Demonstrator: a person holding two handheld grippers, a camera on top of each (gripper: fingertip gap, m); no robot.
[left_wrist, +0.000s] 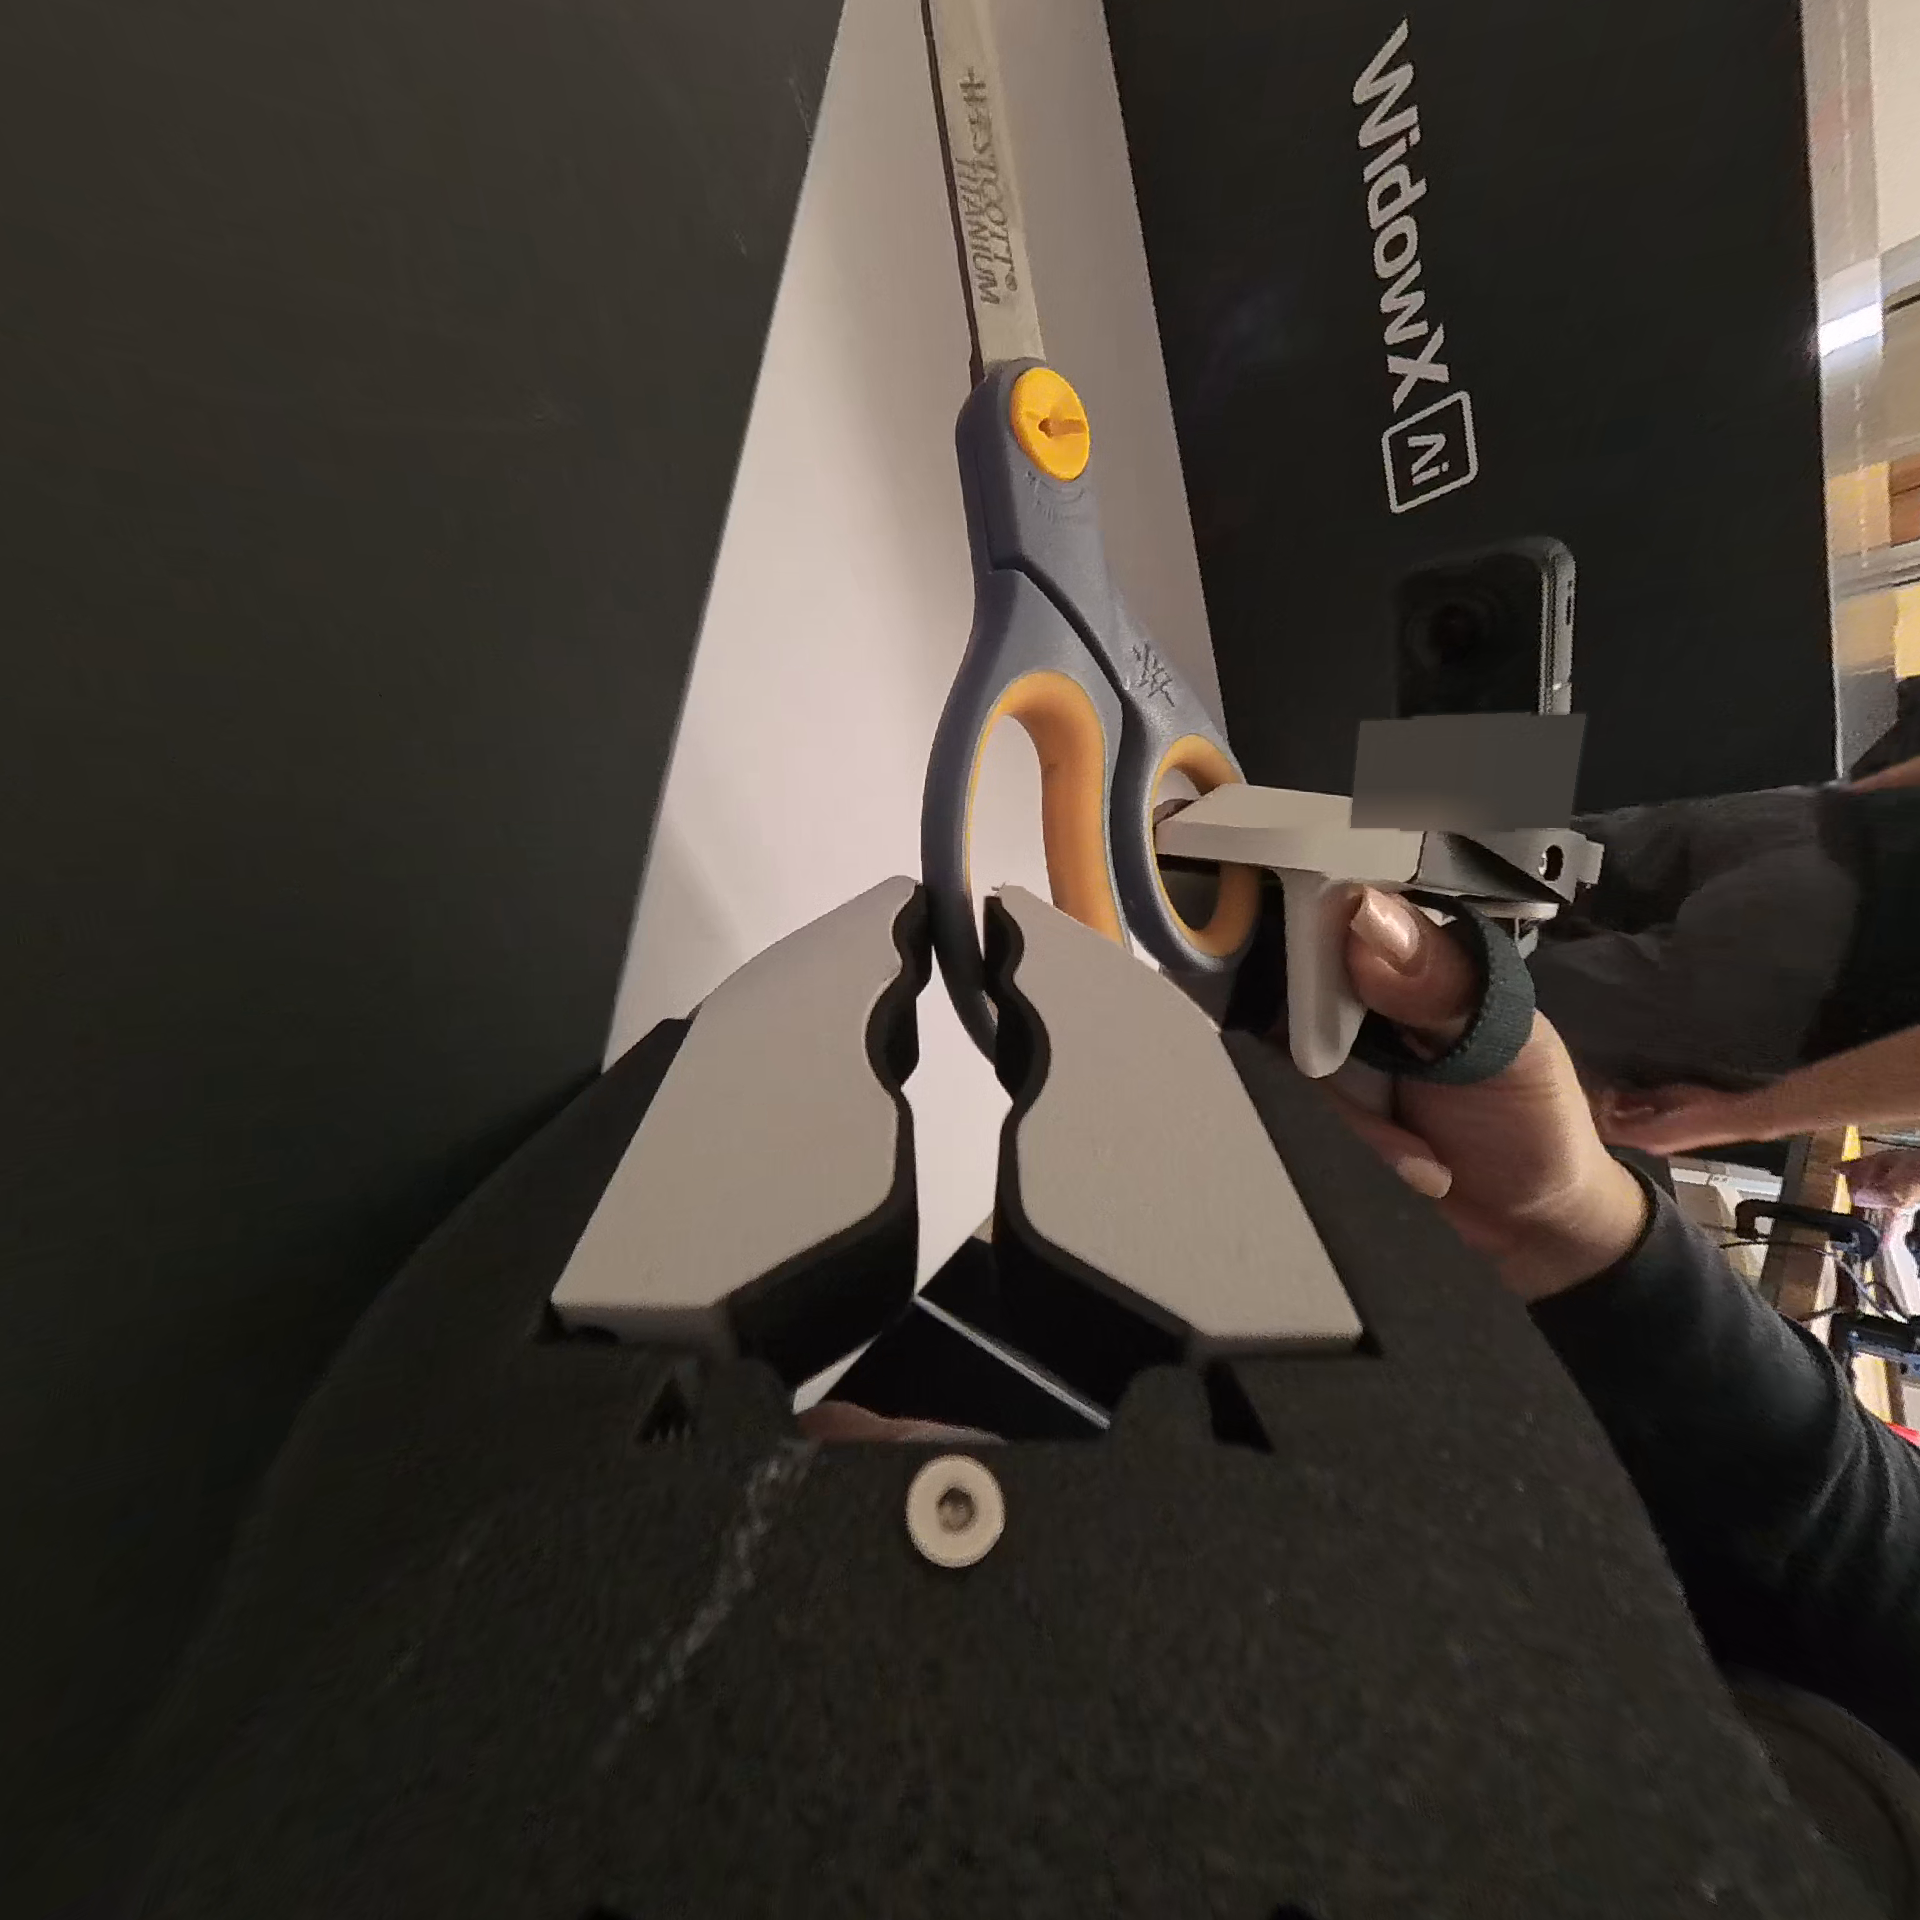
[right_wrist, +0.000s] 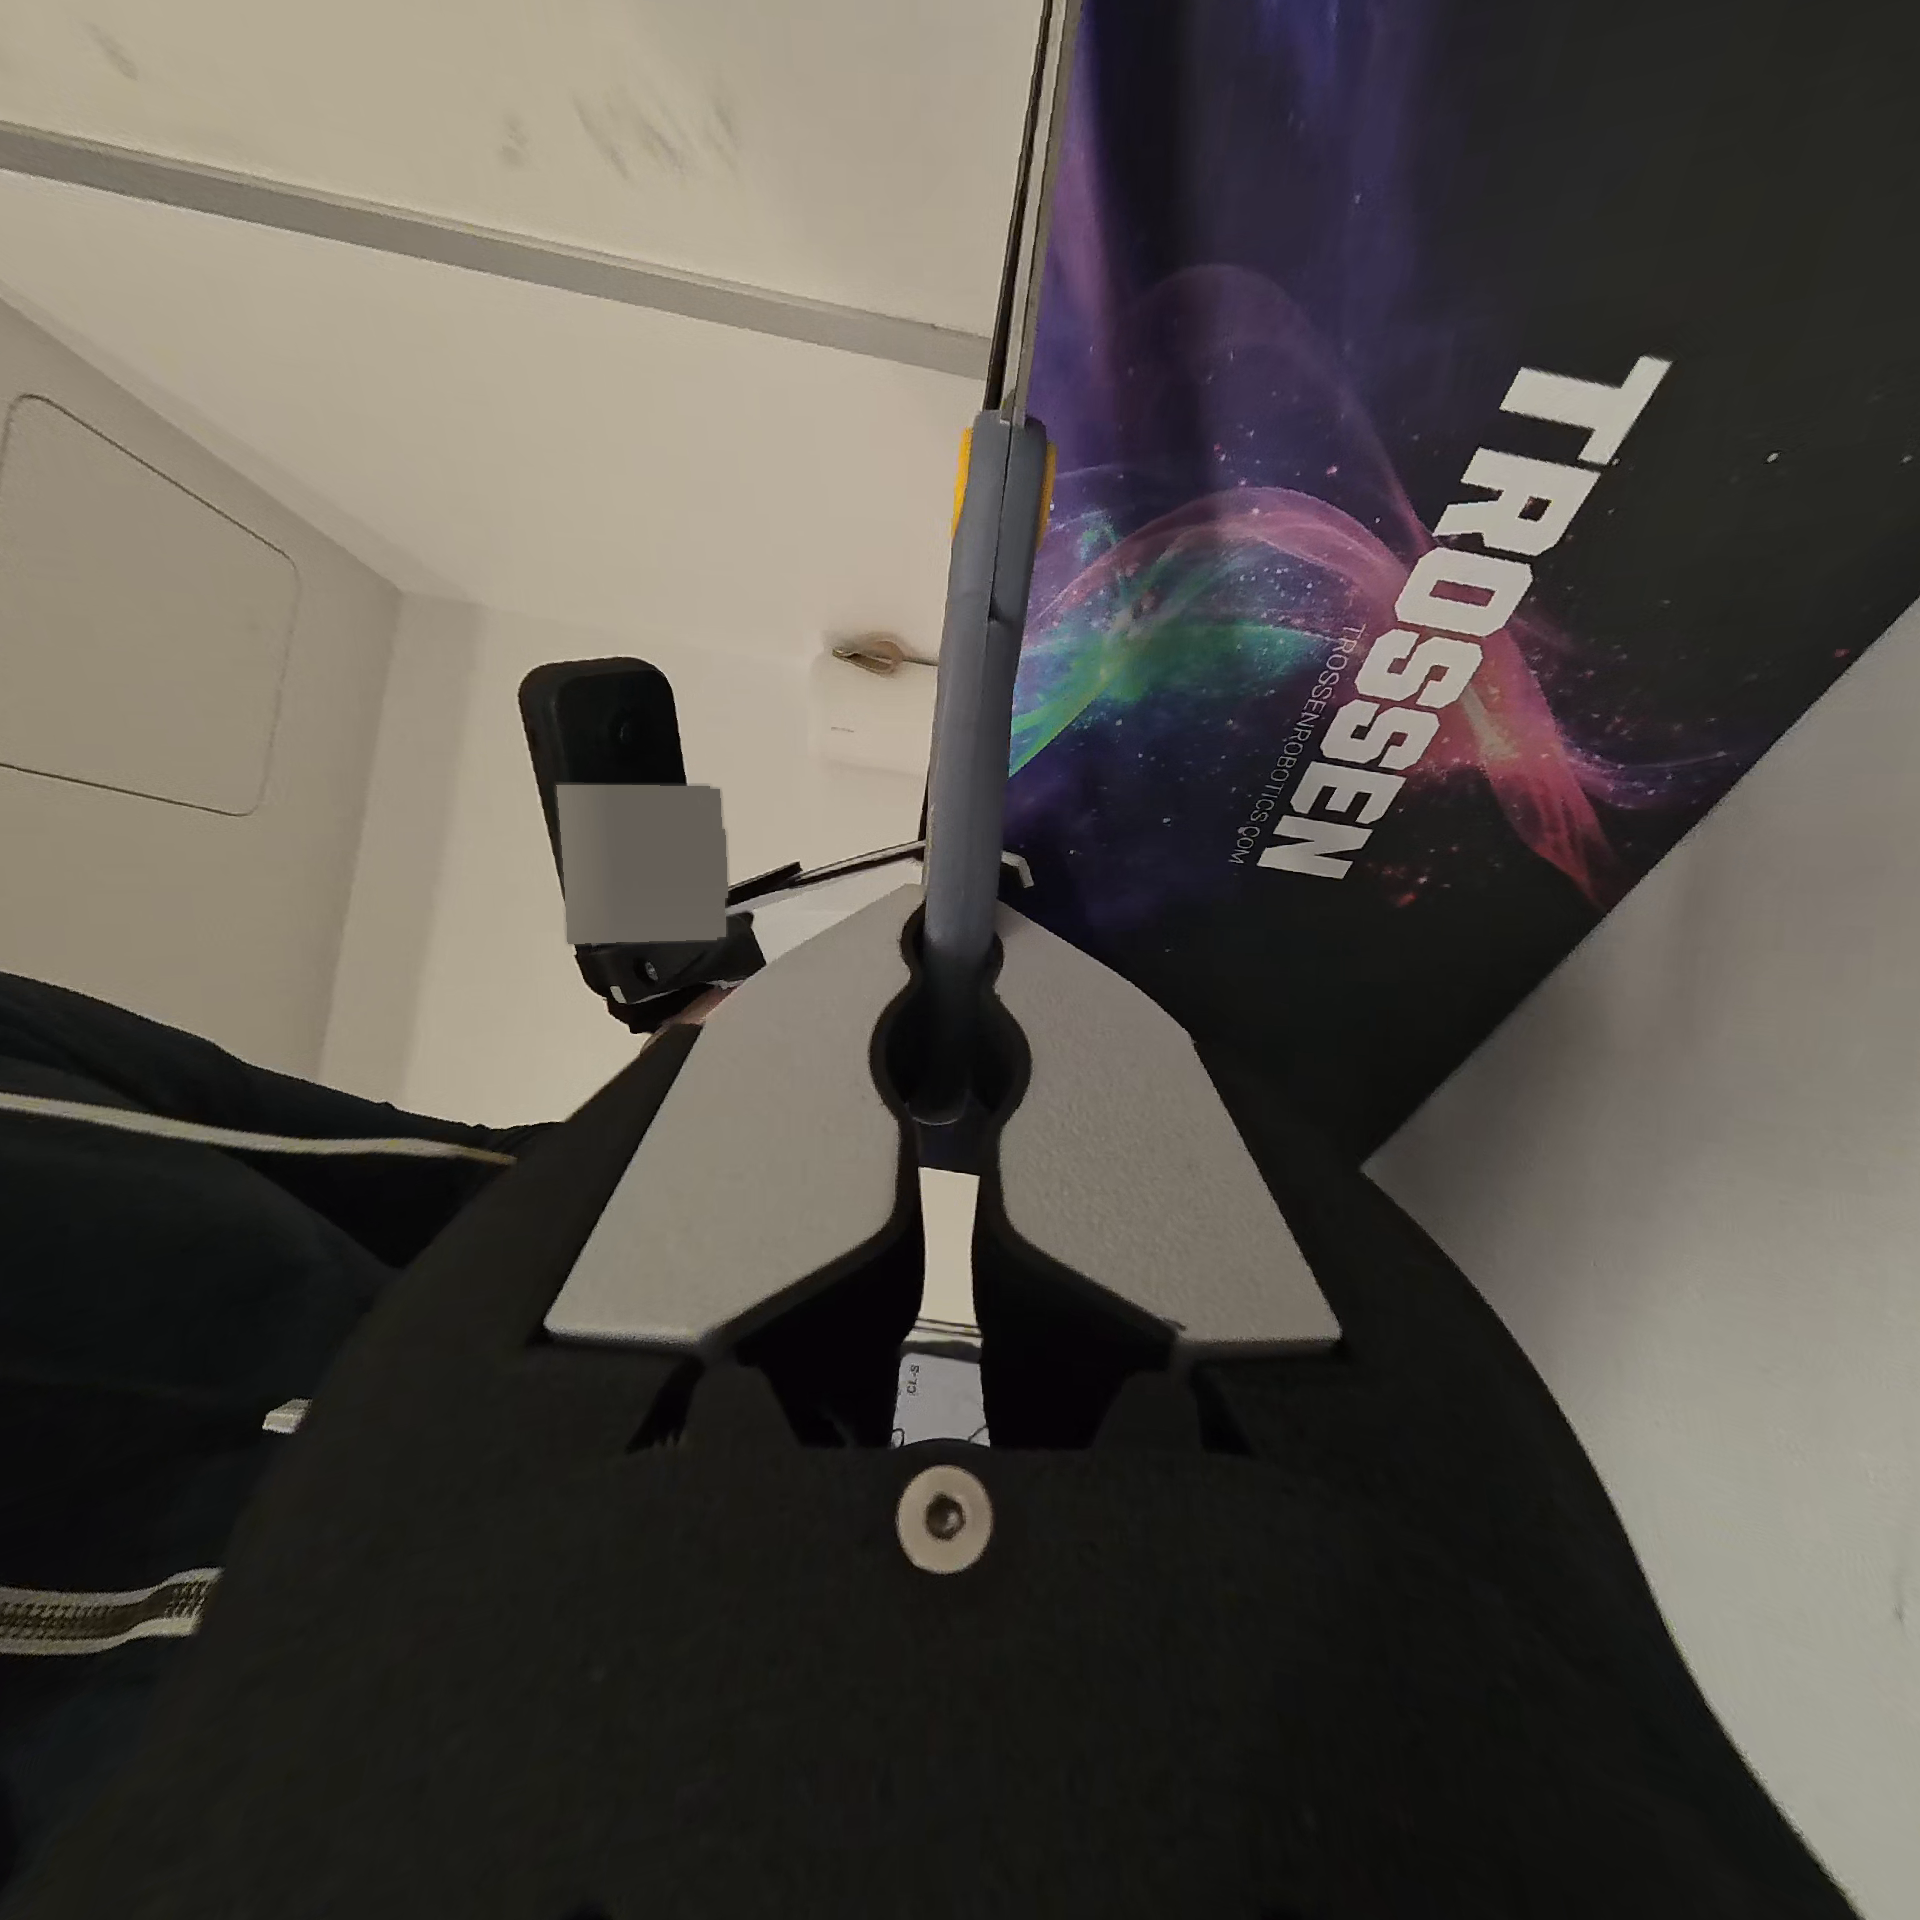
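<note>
Grey and orange scissors point up with their blades together, in front of a white sheet of paper. My left gripper is shut on the grey rim of the large handle loop. My right gripper comes in from the right, held by a person's hand, with one finger through the small loop. In the right wrist view the scissors show edge-on, and my right gripper is shut on the handle rim. The blade tips are out of frame.
A black mat with white lettering lies behind the paper, and shows a purple graphic in the right wrist view. The left gripper's black camera and a dark sleeve sit left of the scissors. Shelving shows far right.
</note>
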